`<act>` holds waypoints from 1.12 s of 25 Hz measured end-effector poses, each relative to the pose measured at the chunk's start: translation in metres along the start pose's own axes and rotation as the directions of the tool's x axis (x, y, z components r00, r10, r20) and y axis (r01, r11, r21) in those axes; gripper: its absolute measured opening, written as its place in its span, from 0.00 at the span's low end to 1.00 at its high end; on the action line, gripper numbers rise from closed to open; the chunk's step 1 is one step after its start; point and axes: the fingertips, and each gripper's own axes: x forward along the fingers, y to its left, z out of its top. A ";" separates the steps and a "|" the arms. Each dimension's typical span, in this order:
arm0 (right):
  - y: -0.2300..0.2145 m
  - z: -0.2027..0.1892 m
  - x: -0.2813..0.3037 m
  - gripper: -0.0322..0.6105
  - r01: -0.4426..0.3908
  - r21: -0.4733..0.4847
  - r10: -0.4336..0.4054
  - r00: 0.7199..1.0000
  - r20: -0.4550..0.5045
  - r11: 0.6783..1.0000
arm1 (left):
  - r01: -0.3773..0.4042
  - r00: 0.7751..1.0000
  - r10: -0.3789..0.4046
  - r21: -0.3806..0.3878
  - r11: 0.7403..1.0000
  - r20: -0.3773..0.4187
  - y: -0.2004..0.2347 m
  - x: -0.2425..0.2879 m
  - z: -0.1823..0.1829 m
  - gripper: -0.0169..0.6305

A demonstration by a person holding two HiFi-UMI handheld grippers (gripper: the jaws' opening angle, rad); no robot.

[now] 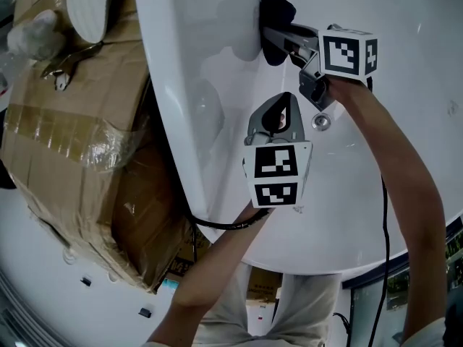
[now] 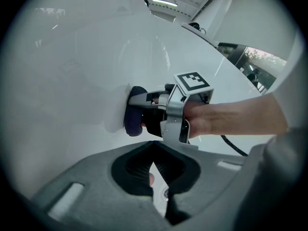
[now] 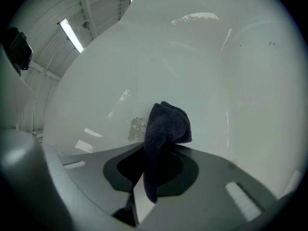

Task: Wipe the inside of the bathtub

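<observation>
Here, right gripper [image 1: 273,33] clamps dark cloth [image 3: 166,129] — long axis along jaws, toward bathtub [image 1: 217,71]; left gripper [image 2: 154,144] closed.

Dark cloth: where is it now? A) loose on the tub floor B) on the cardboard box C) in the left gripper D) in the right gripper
D: the right gripper view shows the dark cloth clamped between the jaws of the right gripper, held at the bathtub wall.
</observation>
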 end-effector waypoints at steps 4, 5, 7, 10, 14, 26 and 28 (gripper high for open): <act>0.018 0.007 -0.004 0.13 -0.022 -0.030 0.022 1.000 -0.004 0.999 | 0.000 1.000 0.000 0.002 1.000 0.014 -0.002 -0.006 0.003 0.02; 0.023 0.008 -0.005 0.13 -0.028 -0.036 0.028 1.000 -0.003 0.999 | -0.002 1.000 0.002 0.000 1.000 0.015 -0.002 -0.007 0.004 0.02; 0.032 0.012 -0.006 0.13 -0.043 -0.040 0.043 0.999 0.005 0.998 | -0.007 1.000 0.007 -0.002 1.000 0.017 -0.002 -0.011 0.003 0.02; 0.046 0.014 -0.008 0.13 -0.065 -0.045 0.066 0.998 0.020 0.997 | -0.012 1.000 0.012 -0.001 1.000 0.018 -0.002 -0.016 0.001 0.02; 0.068 0.018 -0.011 0.13 -0.106 -0.049 0.108 0.994 0.035 0.993 | -0.018 0.999 0.018 -0.003 1.000 0.029 0.000 -0.023 0.001 0.02; 0.136 0.028 -0.024 0.13 -0.216 -0.083 0.221 0.973 0.059 0.973 | -0.021 0.999 0.021 0.007 1.000 0.048 -0.007 -0.044 0.002 0.02; 0.148 0.028 -0.026 0.13 -0.234 -0.088 0.240 0.969 0.061 0.968 | -0.023 0.998 0.022 0.007 1.000 0.052 -0.008 -0.048 0.002 0.02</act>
